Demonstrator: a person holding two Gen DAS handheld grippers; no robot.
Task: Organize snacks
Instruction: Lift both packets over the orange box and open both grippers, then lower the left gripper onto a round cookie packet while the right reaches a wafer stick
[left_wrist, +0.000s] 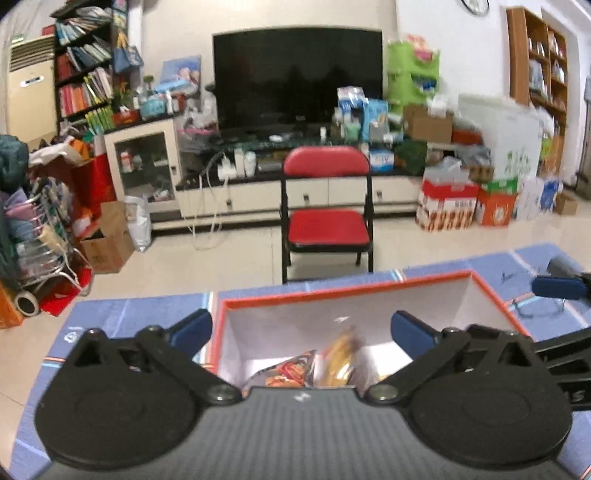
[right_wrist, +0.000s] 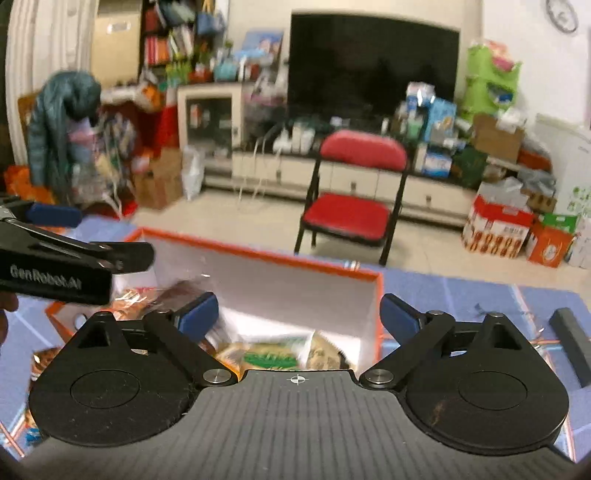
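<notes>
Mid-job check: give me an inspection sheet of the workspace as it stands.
Surface: blue patterned table cover.
Job's things: orange-rimmed box holding snack packets; more packets show in the left view.
Clutter: dark bar on the cover, right of the box.
Grippers: left gripper and right gripper over the box, jaws open, empty.
Cables: white cords at the TV cabinet.
Surroundings: red chair, TV, cartons.

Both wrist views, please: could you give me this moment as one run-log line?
left gripper: open, empty | right gripper: open, empty | box: holds snack packets | both grippers over box
</notes>
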